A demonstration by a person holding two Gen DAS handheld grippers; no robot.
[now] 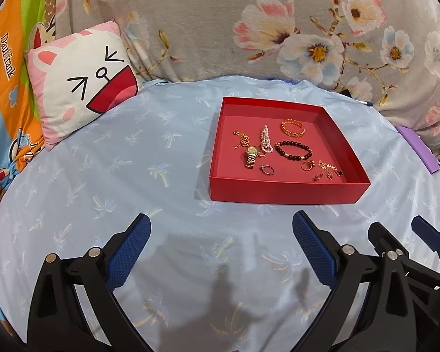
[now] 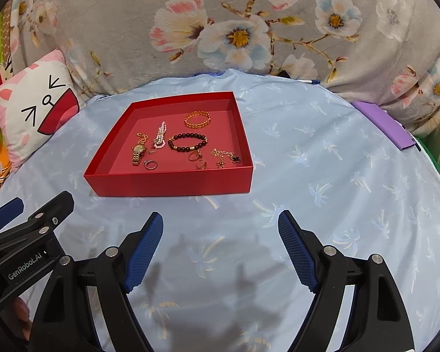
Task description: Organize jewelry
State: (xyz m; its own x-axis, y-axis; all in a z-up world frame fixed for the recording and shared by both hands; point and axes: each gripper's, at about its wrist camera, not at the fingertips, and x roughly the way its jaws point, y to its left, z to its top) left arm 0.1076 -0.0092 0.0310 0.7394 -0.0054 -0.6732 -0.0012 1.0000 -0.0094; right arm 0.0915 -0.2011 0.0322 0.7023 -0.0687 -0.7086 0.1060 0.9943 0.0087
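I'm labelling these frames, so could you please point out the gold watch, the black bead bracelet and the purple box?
gold watch (image 1: 251, 149): left wrist view, on its dial.
black bead bracelet (image 2: 173, 146): right wrist view, on the beads at its left bend.
purple box (image 2: 381, 123): right wrist view, on its top face.

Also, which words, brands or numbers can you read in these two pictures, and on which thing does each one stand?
"Daulfrank": white letters on the orange cartoon sheet, far left in the left view.
"GenRobot.AI": white letters on the black body of the left tool, seen in the right view.
Gold watch in the red box: dial too small to read.
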